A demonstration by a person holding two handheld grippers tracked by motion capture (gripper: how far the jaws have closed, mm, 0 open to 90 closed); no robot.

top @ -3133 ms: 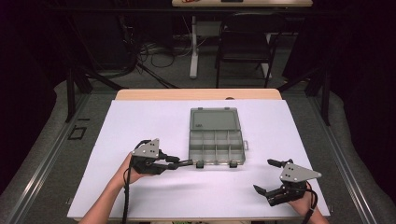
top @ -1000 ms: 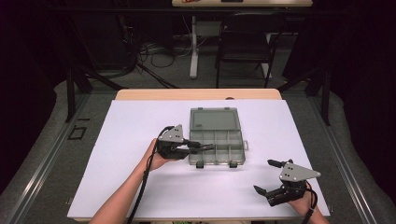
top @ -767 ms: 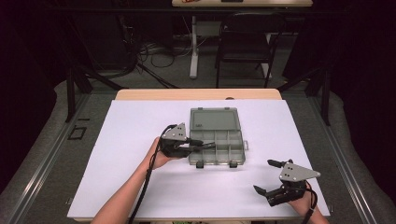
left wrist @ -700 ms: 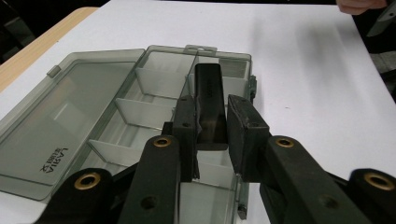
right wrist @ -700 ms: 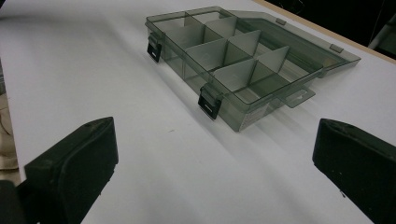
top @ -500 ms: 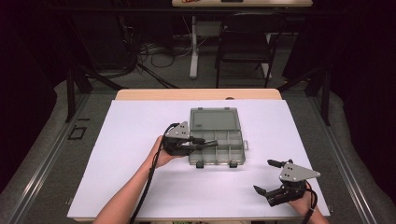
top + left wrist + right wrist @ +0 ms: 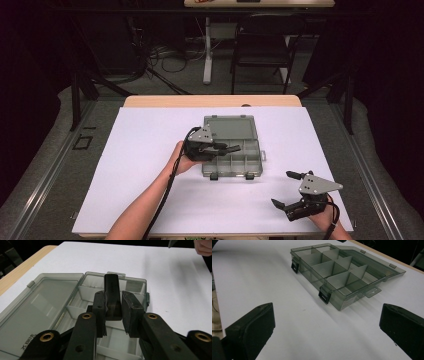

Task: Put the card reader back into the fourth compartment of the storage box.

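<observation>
While gripper-held [image 7: 113, 312], black block [image 7: 111, 293] above organizer box [image 7: 75, 305]

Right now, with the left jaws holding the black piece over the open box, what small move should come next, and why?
Probably lower the left gripper a little, then open it. Its jaws are shut on the black block, which hangs over a compartment of the open organizer box but looks not yet down in it. The right gripper rests open on the table, apart from the box.

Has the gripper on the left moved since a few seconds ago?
Yes. The left gripper, shut on a black block, has moved right and away, over the open compartment box.
</observation>
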